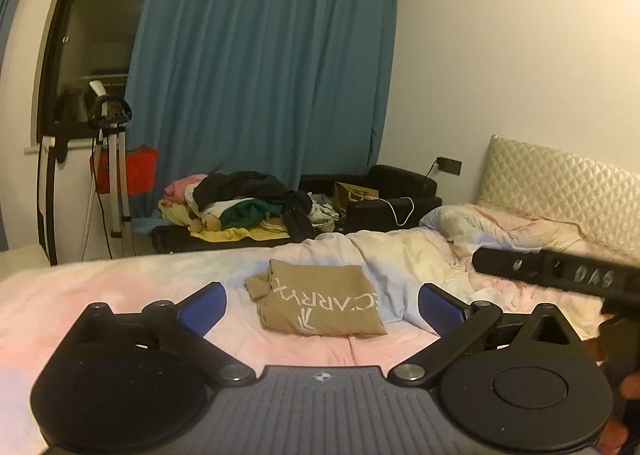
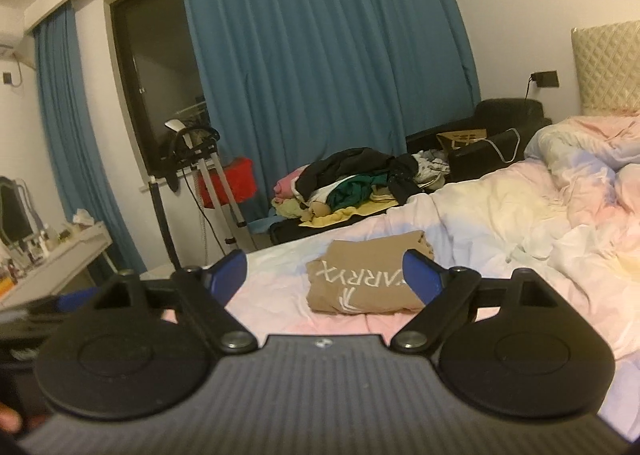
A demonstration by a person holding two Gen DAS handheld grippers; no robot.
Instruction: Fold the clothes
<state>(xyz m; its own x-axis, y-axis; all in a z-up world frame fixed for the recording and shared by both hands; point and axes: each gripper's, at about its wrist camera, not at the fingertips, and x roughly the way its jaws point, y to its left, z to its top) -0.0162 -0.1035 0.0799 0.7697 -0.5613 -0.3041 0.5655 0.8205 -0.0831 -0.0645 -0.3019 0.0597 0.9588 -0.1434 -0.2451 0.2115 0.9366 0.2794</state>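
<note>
Tan shirt (image 1: pixel 320 305) lies folded on the bed (image 1: pixel 100 295), logo up, ahead of both grippers. Left gripper (image 1: pixel 322 301) and right gripper (image 2: pixel 324 275) hold nothing, jaws apart. Likely next: neaten the loose far-left corner, gripping edges low without dragging the sheet.

I see my right gripper (image 2: pixel 324 275) held above the bed (image 2: pixel 500 215), its blue-padded jaws spread wide with nothing between them. Just beyond lies a folded tan shirt (image 2: pixel 364 279) with white lettering, flat on the pink sheet. Farther off, a clothes pile (image 2: pixel 352 183) sits before the blue curtain (image 2: pixel 320 47).
</note>
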